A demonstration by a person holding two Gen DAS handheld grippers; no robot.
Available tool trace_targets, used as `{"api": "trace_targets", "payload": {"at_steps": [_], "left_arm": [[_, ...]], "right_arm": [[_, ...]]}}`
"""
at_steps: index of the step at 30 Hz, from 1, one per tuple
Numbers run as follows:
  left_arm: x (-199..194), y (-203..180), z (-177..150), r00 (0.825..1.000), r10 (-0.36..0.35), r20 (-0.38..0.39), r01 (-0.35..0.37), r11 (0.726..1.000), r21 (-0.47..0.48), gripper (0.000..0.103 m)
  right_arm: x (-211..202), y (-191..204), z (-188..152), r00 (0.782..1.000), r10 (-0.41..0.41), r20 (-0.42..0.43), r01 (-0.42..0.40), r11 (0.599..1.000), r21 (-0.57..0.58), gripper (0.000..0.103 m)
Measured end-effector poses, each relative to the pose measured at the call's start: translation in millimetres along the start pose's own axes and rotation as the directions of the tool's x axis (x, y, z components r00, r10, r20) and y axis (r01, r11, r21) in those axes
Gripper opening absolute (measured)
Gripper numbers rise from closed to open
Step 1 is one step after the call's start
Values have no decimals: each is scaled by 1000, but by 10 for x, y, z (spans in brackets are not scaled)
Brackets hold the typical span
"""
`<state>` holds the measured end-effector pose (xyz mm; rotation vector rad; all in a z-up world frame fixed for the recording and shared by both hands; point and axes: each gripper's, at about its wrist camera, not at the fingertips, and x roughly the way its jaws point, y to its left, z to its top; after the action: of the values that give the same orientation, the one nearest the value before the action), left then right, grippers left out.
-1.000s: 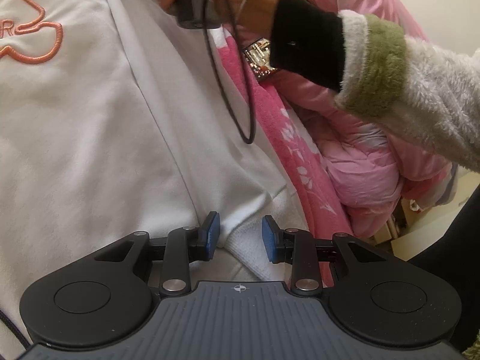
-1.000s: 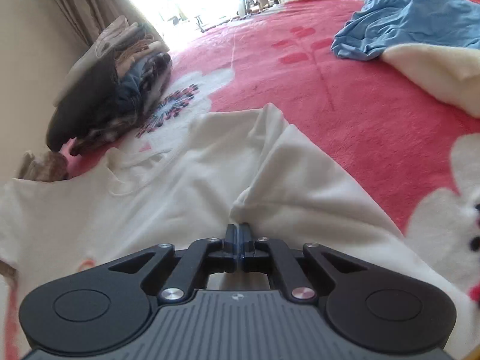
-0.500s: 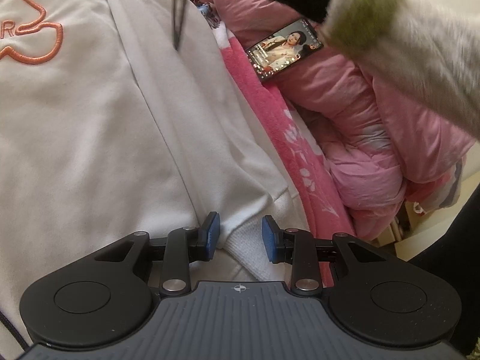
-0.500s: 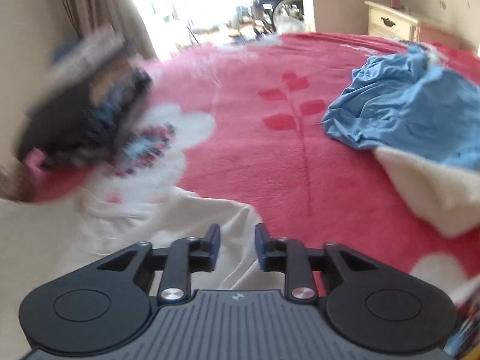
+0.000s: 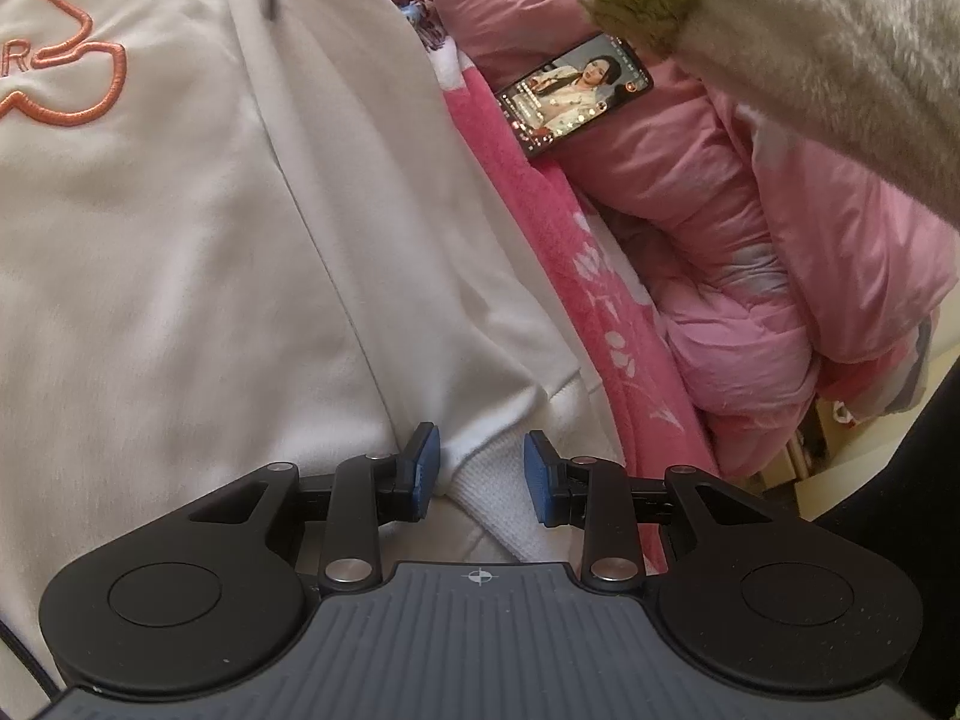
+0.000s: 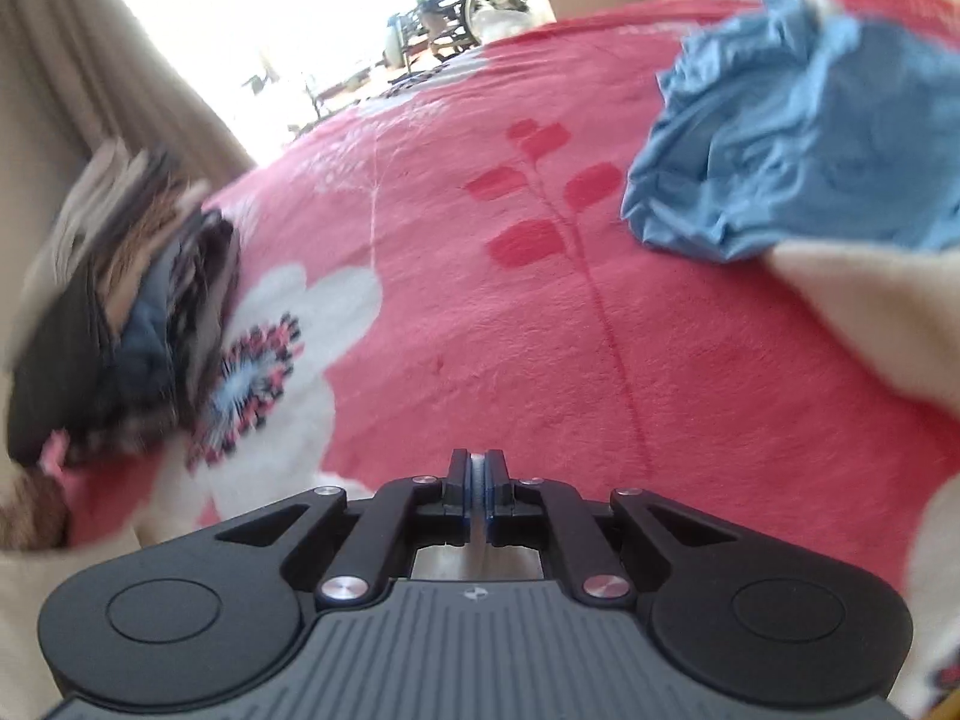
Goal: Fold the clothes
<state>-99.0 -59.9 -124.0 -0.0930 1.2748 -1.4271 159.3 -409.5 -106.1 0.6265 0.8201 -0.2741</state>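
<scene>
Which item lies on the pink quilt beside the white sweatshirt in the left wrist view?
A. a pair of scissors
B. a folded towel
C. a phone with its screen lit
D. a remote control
C: a phone with a lit screen rests on the pink quilt, to the right of the white sweatshirt.

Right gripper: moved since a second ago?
Yes. The right gripper has travelled off the white sweatshirt toward the blue garment, which looms larger; the folded stack stays left. Jaws just reclosed on a sliver of white fabric.

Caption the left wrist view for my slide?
Left gripper open around the white sweatshirt's ribbed hem.
</scene>
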Motion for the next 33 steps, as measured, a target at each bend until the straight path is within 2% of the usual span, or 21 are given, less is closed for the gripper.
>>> {"api": "trace_targets", "payload": {"at_steps": [2,4,6,7,9,10,12,13,15,17,18,20,22,23,25,29,31,33], "left_arm": [[0,4,0,1000,0,-1,0,1000,-2,30],[3,9,2,1000,0,-1,0,1000,-7,30],[4,14,5,1000,-2,0,2,1000,-14,30],[4,18,6,1000,-3,1,3,1000,-18,30],[3,25,10,1000,-6,1,6,1000,-25,30],[3,30,14,1000,-8,1,8,1000,-28,30],[3,40,17,1000,-13,1,13,999,-33,30],[6,42,18,1000,-14,1,14,999,-33,30],[9,50,22,1000,-19,0,19,999,-36,30],[2,57,25,1000,-22,-2,22,999,-36,30],[-4,63,25,1000,-24,-3,24,999,-38,30],[-19,77,25,1000,-29,-5,29,998,-48,30],[-38,96,27,999,-37,-9,37,998,-59,30],[-46,107,31,999,-43,-14,42,997,-63,30],[-58,124,51,998,-55,-28,53,996,-66,30],[-110,111,99,997,-68,-48,66,997,-44,31],[-157,102,124,996,-70,-57,69,997,-31,31],[-233,87,165,997,-57,-55,56,998,-17,31]], "right_arm": [[100,-85,17,999,38,-13,-37,997,71,6],[116,-215,40,996,91,9,-91,981,169,5],[-46,-388,85,973,187,133,-217,937,272,7],[-163,-468,110,957,207,203,-263,914,310,7],[-314,-531,195,951,222,216,-284,903,321,7],[-369,-491,244,962,217,164,-256,927,275,7],[-426,-317,255,979,203,28,-205,973,110,7],[-438,-218,238,982,185,-48,-184,983,20,7],[-332,-107,133,969,158,-190,-175,982,-72,7],[-235,-95,35,980,36,-195,-59,992,-114,10],[-294,-158,19,989,21,-146,-35,995,-90,10],[-606,-336,15,990,123,-74,-123,992,9,10],[-1093,-452,-25,978,203,-45,-204,979,-15,10],[-1357,-505,-54,977,210,-42,-213,975,-57,11],[-1885,-590,-181,971,226,-72,-234,965,-122,20],[-2682,-651,-593,972,166,-165,-200,956,-216,24],[-2937,-705,-906,974,103,-204,-154,955,-253,27],[-2985,-811,-1239,972,68,-227,-123,963,-240,27]]}}
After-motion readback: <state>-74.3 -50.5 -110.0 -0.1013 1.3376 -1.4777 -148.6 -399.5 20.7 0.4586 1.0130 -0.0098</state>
